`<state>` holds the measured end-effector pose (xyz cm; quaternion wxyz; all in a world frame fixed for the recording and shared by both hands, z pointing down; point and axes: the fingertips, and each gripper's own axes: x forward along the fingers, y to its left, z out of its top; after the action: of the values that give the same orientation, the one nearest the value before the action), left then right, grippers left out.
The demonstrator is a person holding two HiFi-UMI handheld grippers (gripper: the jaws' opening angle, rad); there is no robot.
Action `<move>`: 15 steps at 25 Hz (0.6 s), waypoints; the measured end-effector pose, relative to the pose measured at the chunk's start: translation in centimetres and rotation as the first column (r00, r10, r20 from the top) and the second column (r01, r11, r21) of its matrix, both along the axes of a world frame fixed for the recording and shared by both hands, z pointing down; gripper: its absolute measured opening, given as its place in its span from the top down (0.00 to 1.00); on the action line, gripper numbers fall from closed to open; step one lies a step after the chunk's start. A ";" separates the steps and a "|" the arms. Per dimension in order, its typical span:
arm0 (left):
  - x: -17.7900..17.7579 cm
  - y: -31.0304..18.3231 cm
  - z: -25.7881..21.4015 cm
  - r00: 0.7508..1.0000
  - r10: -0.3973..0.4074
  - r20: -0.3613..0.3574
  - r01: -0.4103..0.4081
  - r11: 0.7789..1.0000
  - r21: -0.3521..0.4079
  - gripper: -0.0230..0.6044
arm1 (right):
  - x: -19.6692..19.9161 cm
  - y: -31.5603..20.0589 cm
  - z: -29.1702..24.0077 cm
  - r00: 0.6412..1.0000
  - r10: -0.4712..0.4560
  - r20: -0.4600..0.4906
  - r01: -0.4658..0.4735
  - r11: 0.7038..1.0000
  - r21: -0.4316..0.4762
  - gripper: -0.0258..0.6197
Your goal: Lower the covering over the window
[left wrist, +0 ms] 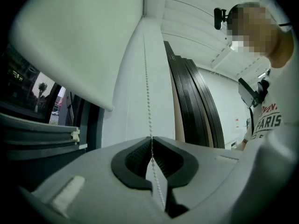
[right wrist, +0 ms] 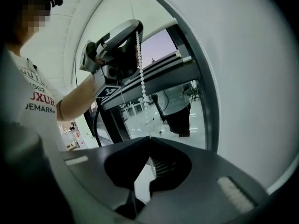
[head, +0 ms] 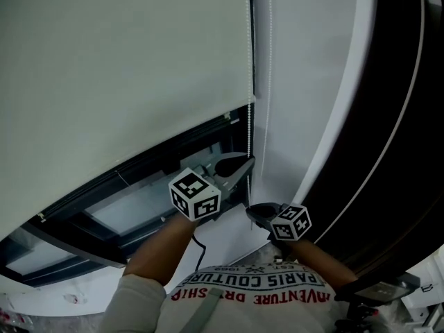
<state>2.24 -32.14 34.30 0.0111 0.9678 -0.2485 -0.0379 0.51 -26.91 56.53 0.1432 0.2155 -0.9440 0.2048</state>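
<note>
Blind: a pale grey-white fabric roller blind (head: 125, 61) covers the upper left of the window. Its bottom bar runs slantwise in the head view, and the lower part of the window is uncovered.
Window: a dark metal window frame (head: 104, 193) and glass show below the blind's bottom edge.
Left arm: the bare left forearm (head: 156, 252) reaches forward and up from a pale sleeve towards the blind's right edge.
Left gripper: the light grey left gripper (head: 246, 164) points about level, with its black-and-white marker cube (head: 195, 194) on top. In its own view the jaws are pressed together on the chain, which passes between the ribbed black pads (left wrist: 161, 160).
Chain: a thin white bead chain (head: 248, 130) hangs straight down beside the blind's right edge. It enters the left gripper's tips and continues down to the right gripper.
Right gripper: the dark grey right gripper (head: 251, 210) sits just below and to the right of the left one, tilted a little downward. Its jaws are closed, with the chain running in at their meeting tips (right wrist: 149, 138).
Right arm: the bare right forearm (head: 326, 262) is bent close in front of a white T-shirt (head: 250, 297) with red print.
Wall: a plain white wall (head: 298, 82) stands just right of the chain.
Far right: black curved panels (head: 395, 116).
</note>
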 end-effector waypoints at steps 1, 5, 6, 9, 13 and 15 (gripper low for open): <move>0.0 -0.1 0.7 1.000 -0.004 0.002 0.004 1.000 -0.011 0.94 | 0.2 0.1 0.6 1.000 0.003 -0.013 -0.003 1.000 -0.016 0.95; 0.1 -0.2 4.7 0.998 -0.019 0.062 0.022 0.998 -0.051 0.94 | 0.4 1.9 4.0 0.993 -0.062 -0.102 0.053 0.995 -0.083 0.95; 0.3 -0.2 6.0 0.997 -0.019 0.080 0.024 0.997 -0.067 0.94 | 0.5 2.5 5.1 0.988 -0.086 -0.130 0.073 0.992 -0.102 0.95; 0.4 -0.1 8.7 0.997 -0.014 0.071 0.023 0.992 -0.124 0.94 | 1.0 3.7 7.2 0.982 -0.107 -0.155 0.083 0.985 -0.151 0.95; 0.2 -0.4 9.4 0.999 -0.021 0.032 0.025 0.991 -0.133 0.94 | 1.2 3.3 8.1 0.990 -0.074 -0.121 0.052 0.983 -0.176 0.95; 0.3 -0.4 9.7 1.000 -0.018 0.023 0.021 0.990 -0.137 0.94 | 1.3 3.3 8.4 0.989 -0.076 -0.129 0.053 0.983 -0.173 0.95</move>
<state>2.57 -32.50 43.99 0.0743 0.9627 -0.2599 -0.0103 1.78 -23.62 64.92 0.2312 0.1852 -0.9177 0.2645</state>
